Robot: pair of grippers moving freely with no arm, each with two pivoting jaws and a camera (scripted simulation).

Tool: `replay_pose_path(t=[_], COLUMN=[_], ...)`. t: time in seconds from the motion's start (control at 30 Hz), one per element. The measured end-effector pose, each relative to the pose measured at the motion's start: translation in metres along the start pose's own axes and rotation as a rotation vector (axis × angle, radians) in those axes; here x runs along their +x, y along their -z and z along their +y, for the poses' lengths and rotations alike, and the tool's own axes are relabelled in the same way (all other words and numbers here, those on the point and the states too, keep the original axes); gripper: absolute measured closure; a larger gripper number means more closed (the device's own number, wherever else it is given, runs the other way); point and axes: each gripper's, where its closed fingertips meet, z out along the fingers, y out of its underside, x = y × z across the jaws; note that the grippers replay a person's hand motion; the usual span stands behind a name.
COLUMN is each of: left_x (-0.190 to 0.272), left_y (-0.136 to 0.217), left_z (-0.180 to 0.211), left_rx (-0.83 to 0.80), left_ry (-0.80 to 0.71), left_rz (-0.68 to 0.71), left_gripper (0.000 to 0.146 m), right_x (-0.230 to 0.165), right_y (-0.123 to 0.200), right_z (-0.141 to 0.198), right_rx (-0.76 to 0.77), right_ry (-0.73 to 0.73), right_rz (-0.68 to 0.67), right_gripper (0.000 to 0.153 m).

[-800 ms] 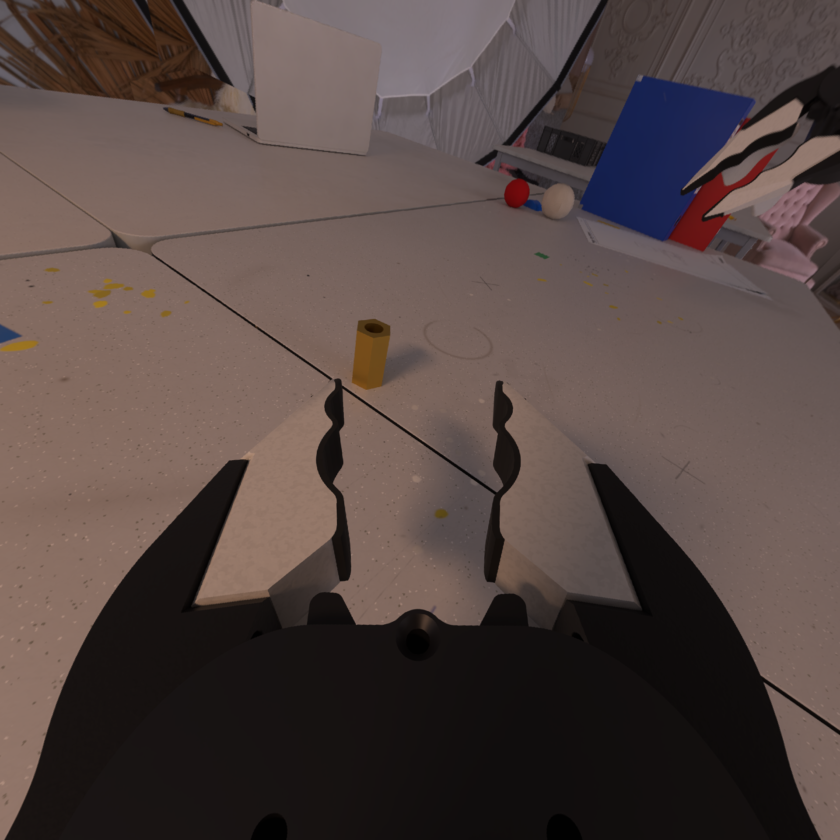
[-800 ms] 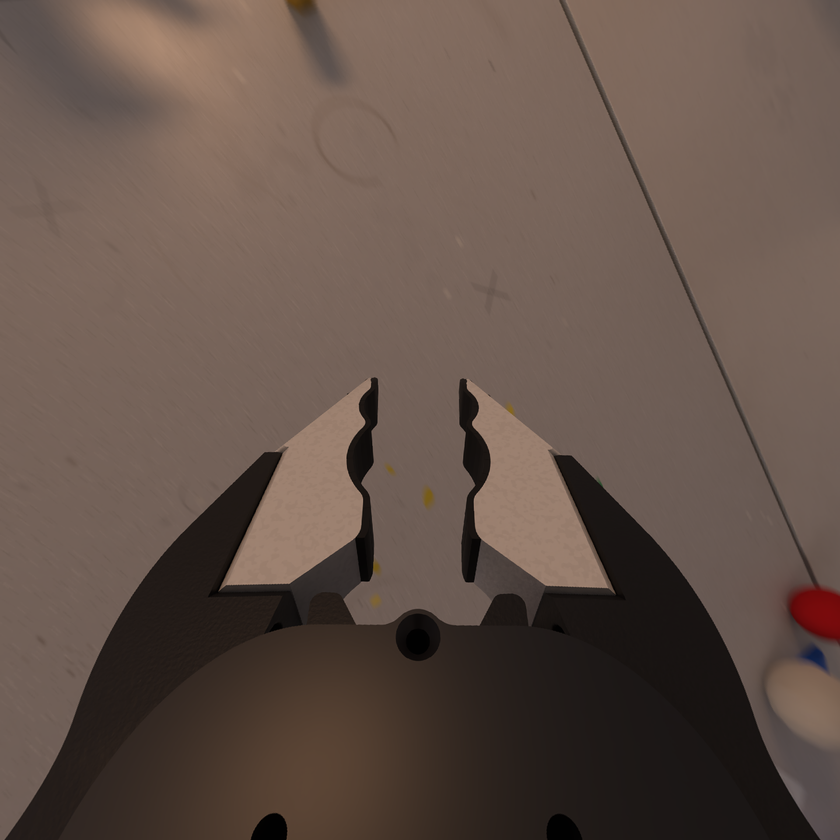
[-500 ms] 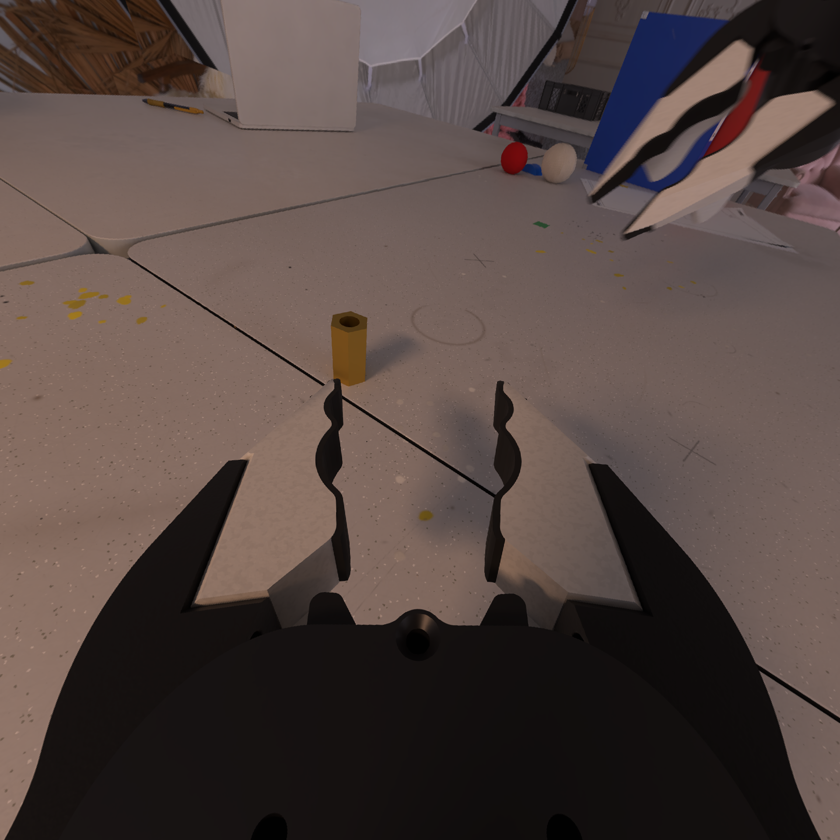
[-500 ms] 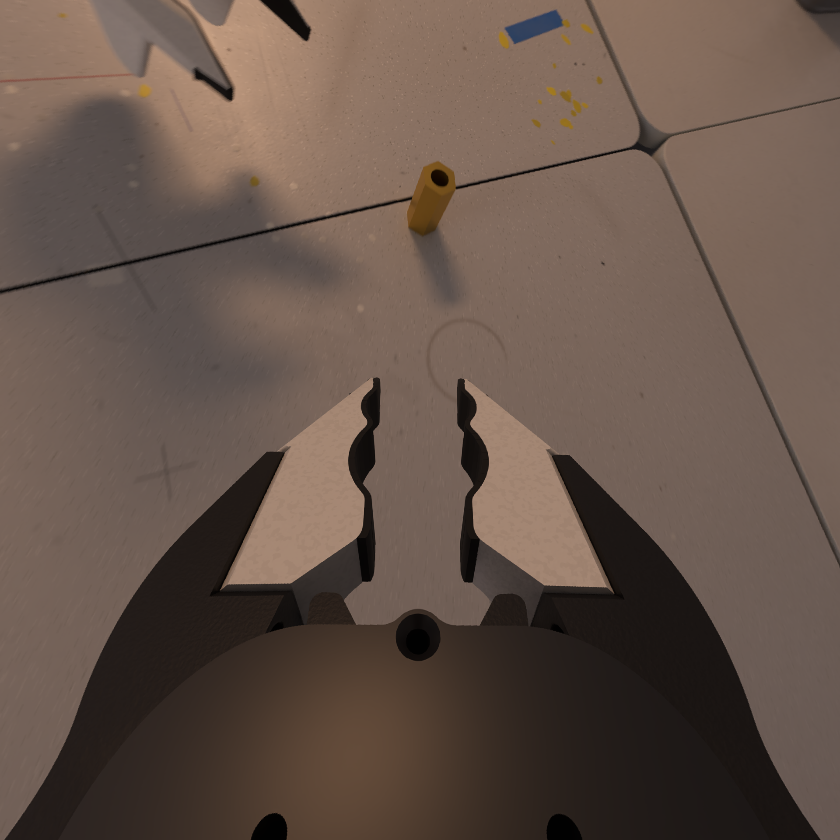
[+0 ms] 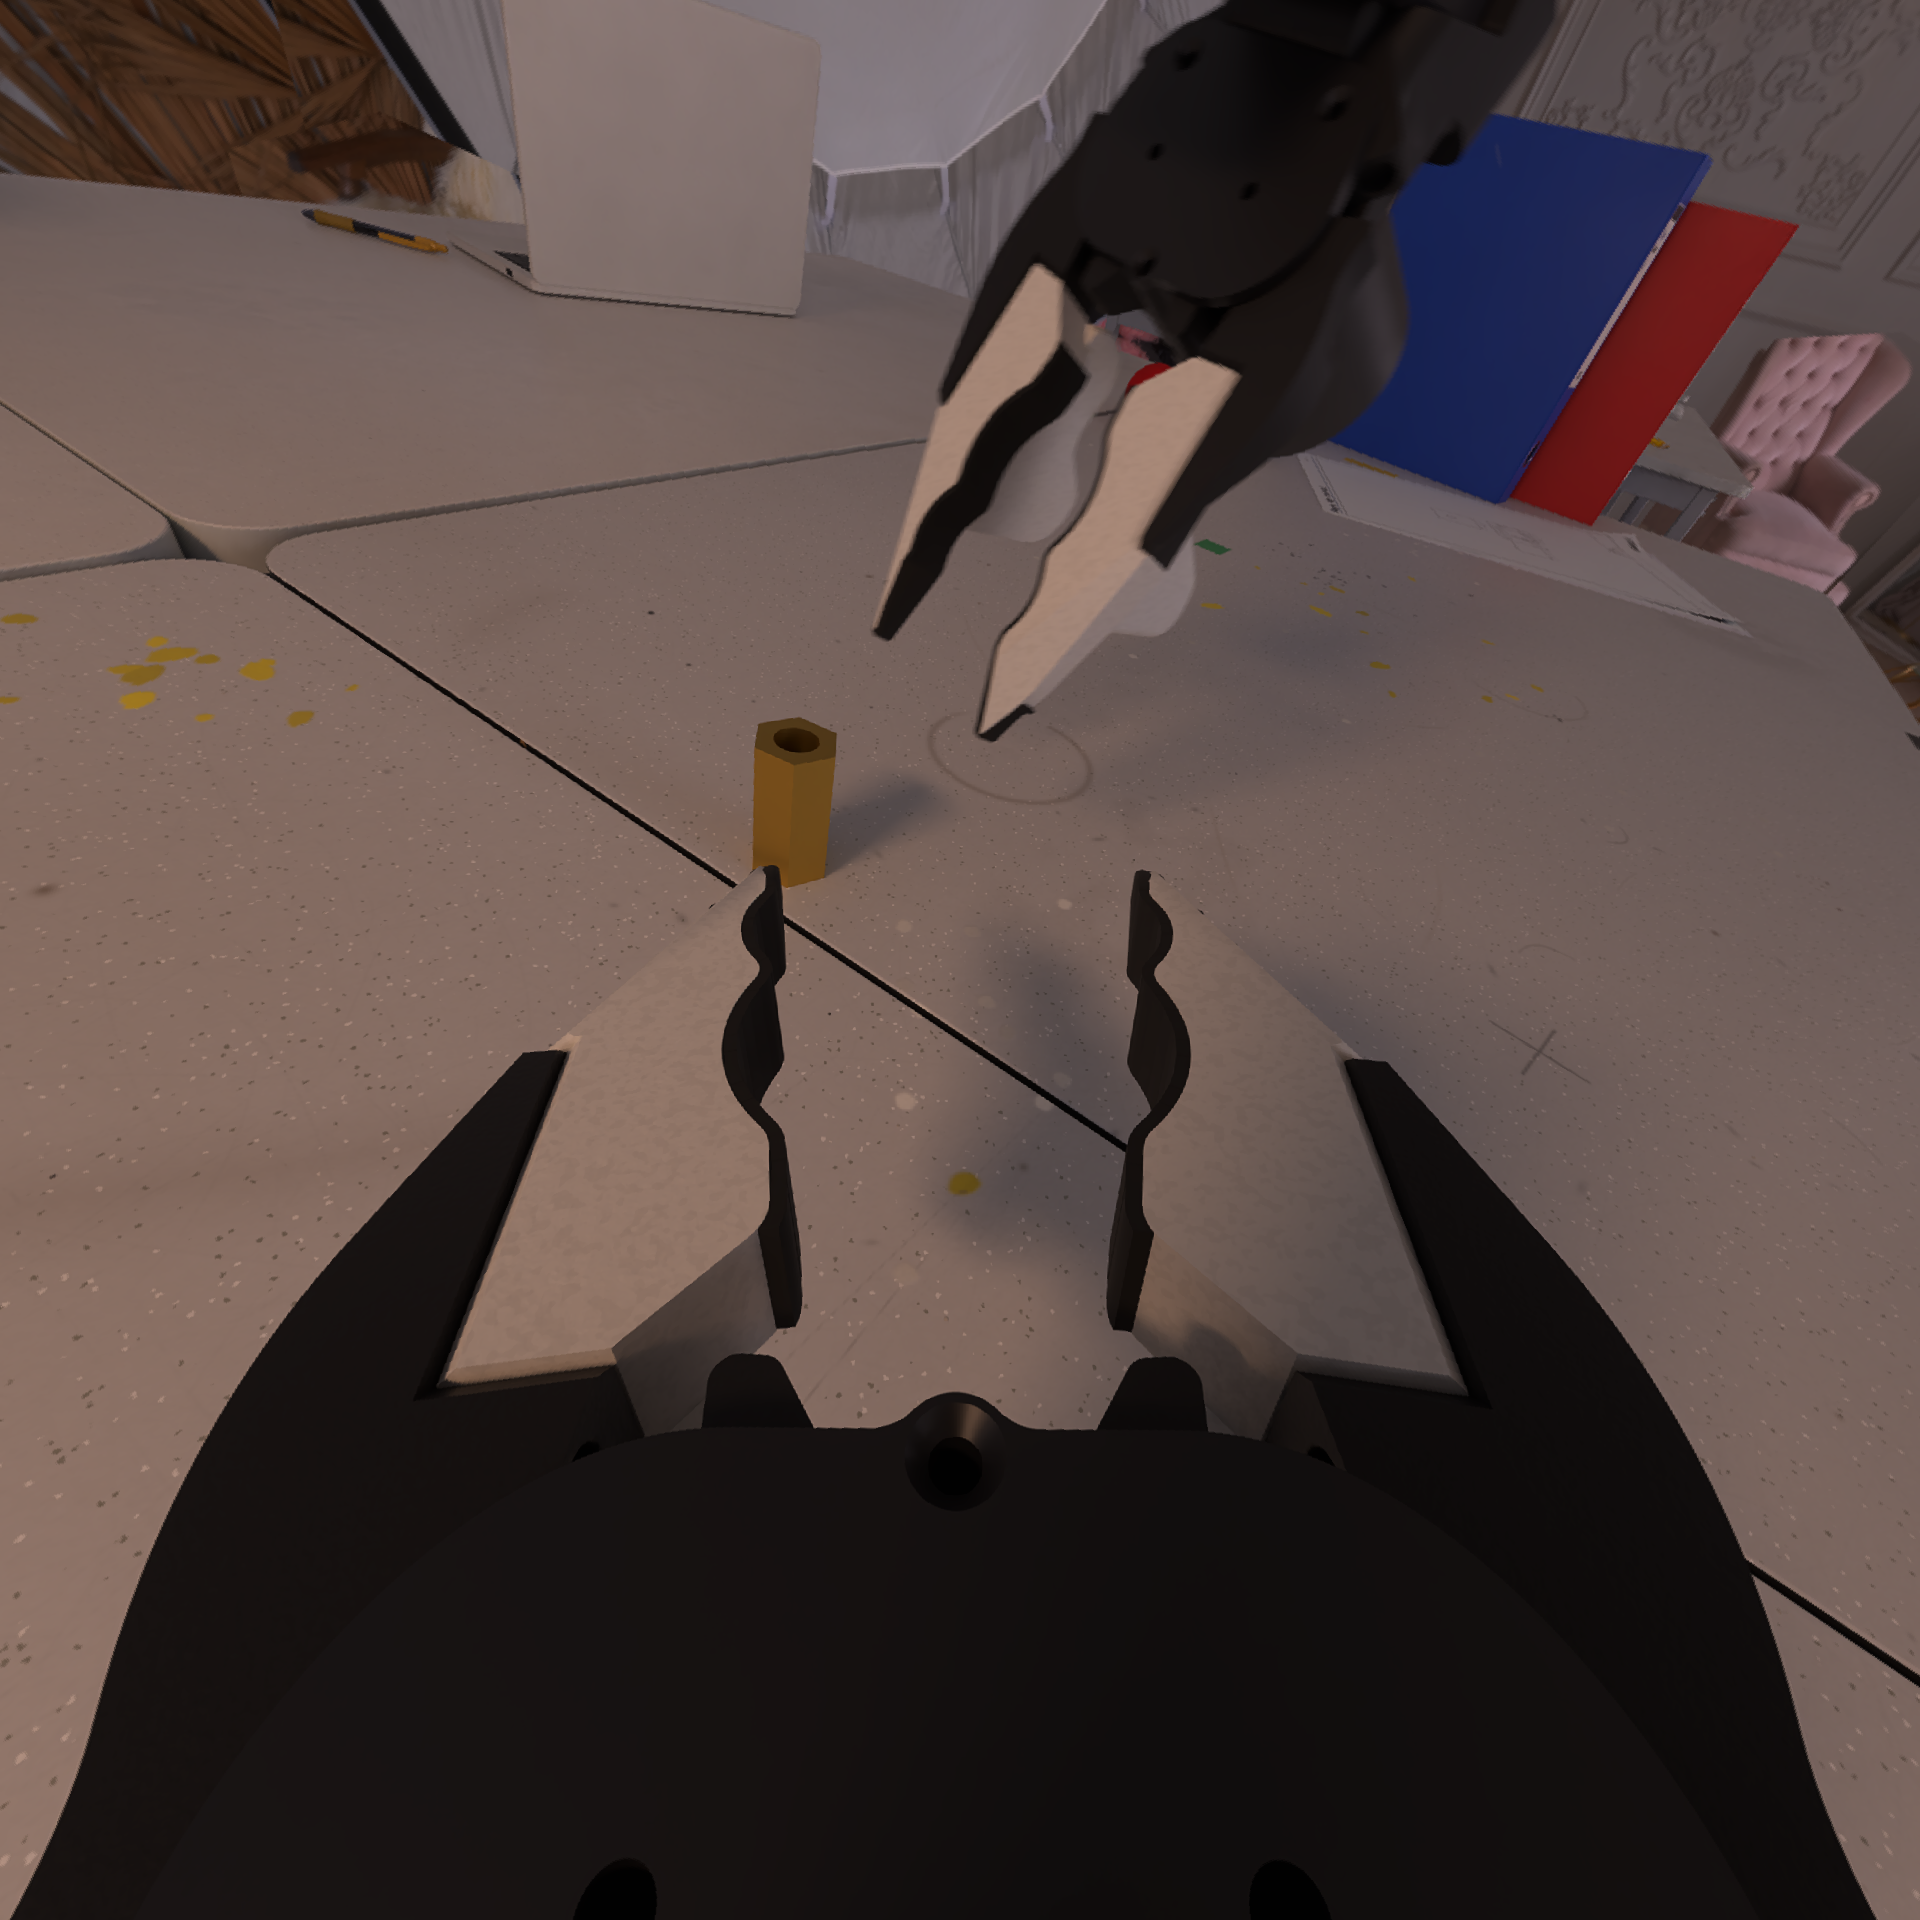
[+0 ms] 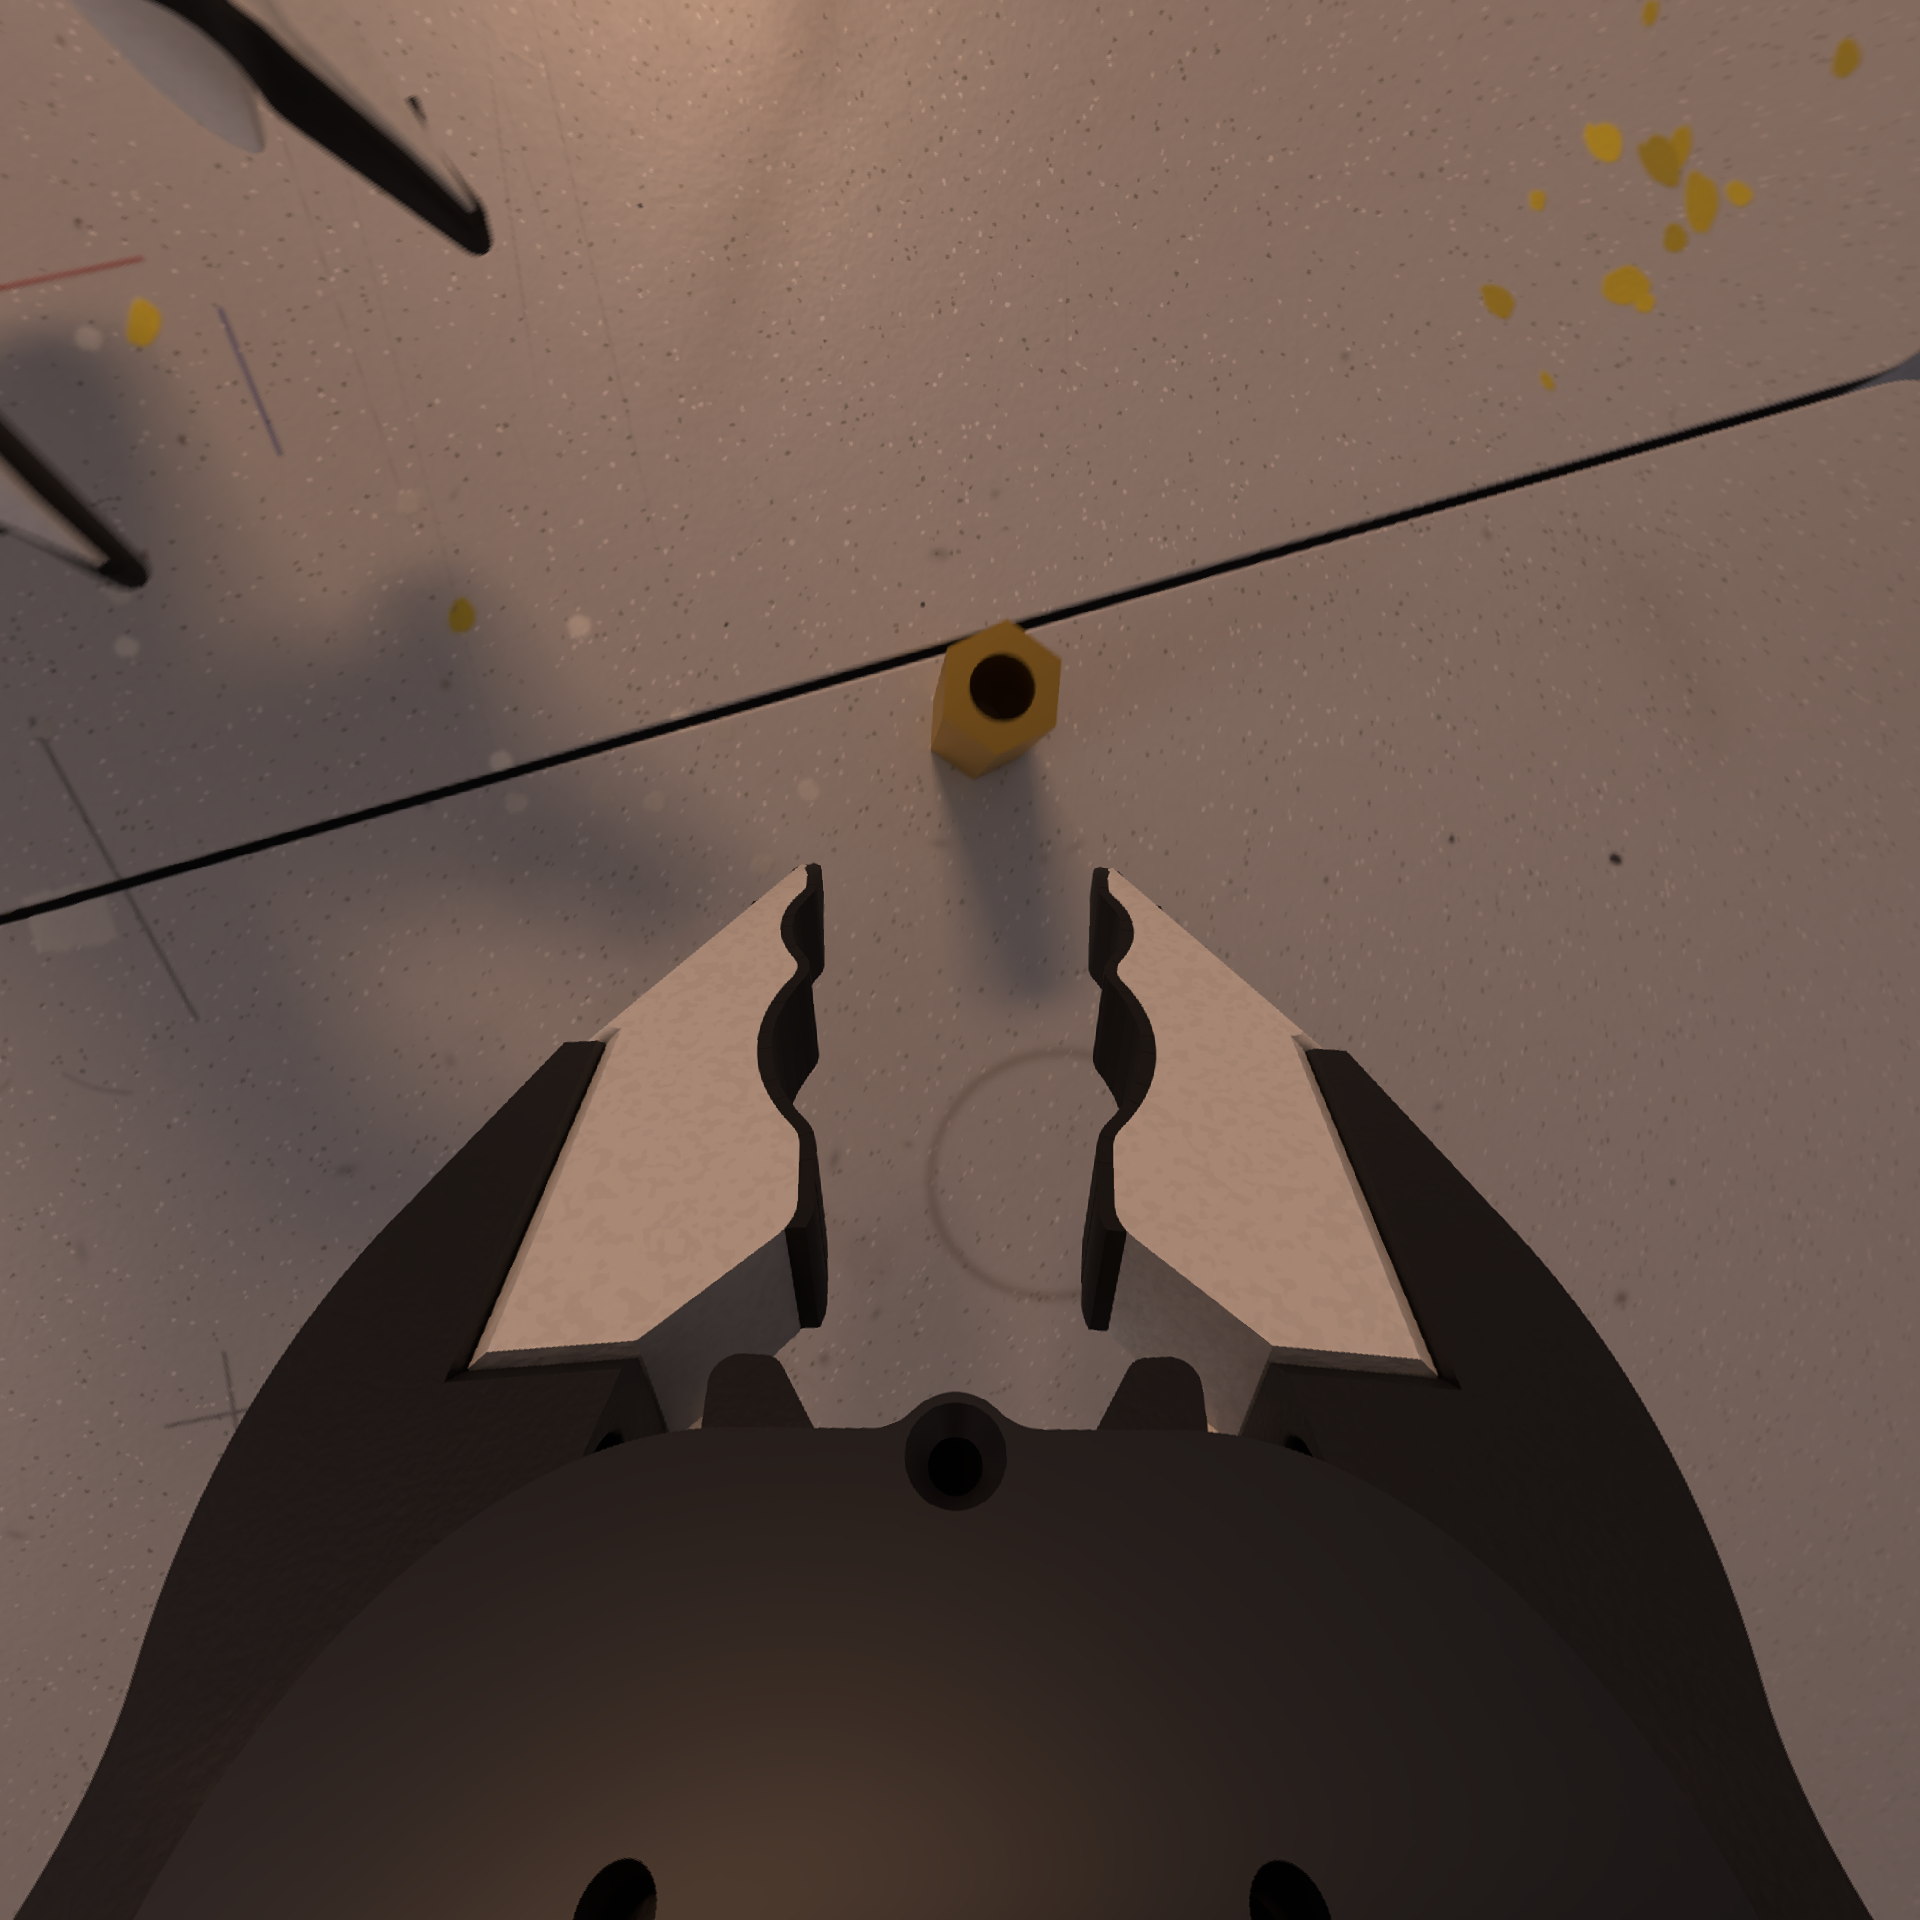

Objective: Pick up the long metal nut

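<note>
The long metal nut [image 5: 795,810] is a brass-coloured hexagonal tube standing upright on the grey table, beside a dark seam between table panels. My left gripper [image 5: 955,883] is open and empty, low over the table; the nut stands just beyond its left fingertip. My right gripper [image 6: 956,875] is open and empty, looking steeply down; the nut [image 6: 995,698] lies just ahead of its fingertips. The right gripper also shows in the left wrist view [image 5: 940,681], angled down, up and to the right of the nut. The left gripper shows at the upper left of the right wrist view [image 6: 301,405].
A white laptop [image 5: 665,156] and a pen [image 5: 374,231] lie at the back left. Blue [image 5: 1496,301] and red [image 5: 1652,374] boards, a paper sheet [image 5: 1507,540] and a pink chair [image 5: 1808,447] stand at the back right. A pencilled circle [image 5: 1013,758] marks the table near the nut.
My right gripper has swung in from the back right, come down close to the nut, and opened wider. My left gripper has stayed open and drifted only slightly.
</note>
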Motion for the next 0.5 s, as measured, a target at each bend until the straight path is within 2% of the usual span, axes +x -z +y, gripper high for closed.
replay_pose_path(t=[0.17,0.27,0.37,0.5], left_x=[0.001,0.001,0.001,0.001], left_y=[0.001,0.001,0.001,0.0], left_z=[-0.001,-0.001,0.0,0.0], left_rx=[0.006,0.009,0.008,0.001], left_ry=[0.005,0.01,0.011,0.007], left_rz=[0.012,0.014,0.014,0.012], left_gripper=[0.079,0.079,0.079,0.079], right_x=[0.004,0.006,0.007,0.009], right_y=[-0.025,-0.043,-0.055,-0.045], right_z=[-0.018,-0.017,-0.009,-0.018], right_rx=[-0.06,-0.149,-0.23,-0.161], right_ry=[-0.034,-0.06,-0.053,-0.069], right_rz=[-0.082,-0.071,-0.051,-0.031], right_gripper=[0.102,0.106,0.122,0.126])
